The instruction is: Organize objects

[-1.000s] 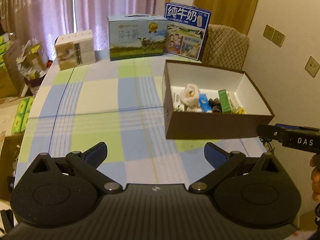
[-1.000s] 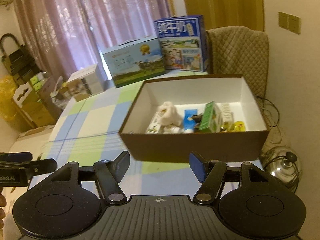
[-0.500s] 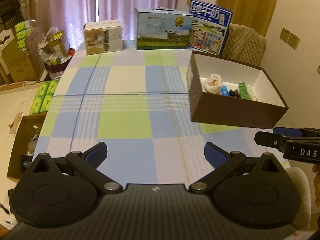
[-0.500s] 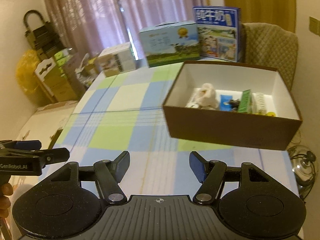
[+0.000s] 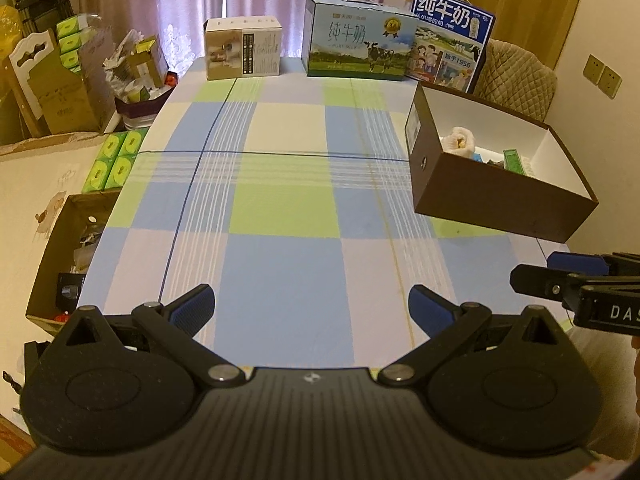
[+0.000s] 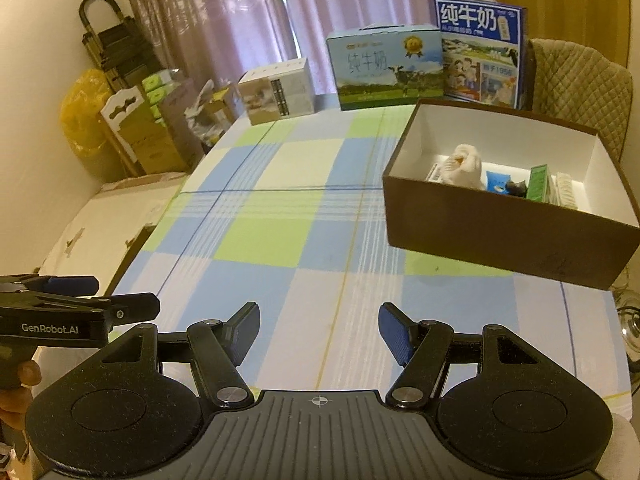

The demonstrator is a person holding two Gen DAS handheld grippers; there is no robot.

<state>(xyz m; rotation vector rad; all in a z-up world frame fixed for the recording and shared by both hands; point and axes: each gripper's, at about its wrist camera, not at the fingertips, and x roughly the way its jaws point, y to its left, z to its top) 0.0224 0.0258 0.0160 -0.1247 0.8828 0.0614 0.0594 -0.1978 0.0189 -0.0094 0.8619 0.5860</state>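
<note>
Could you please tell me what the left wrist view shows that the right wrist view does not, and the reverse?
Only the left wrist view shows the green packs and an open carton on the floor, plus the wall sockets. Only the right wrist view shows the yellow bag and the folded stepladder. Both show the checked tablecloth, the brown box of items and three cartons at the far edge.

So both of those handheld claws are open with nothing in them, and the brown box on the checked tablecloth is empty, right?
Not quite. Both the left gripper and the right gripper are open and hold nothing, but the brown box on the checked tablecloth is not empty: the right wrist view shows several small items inside, among them a white bundle and a green carton.
</note>
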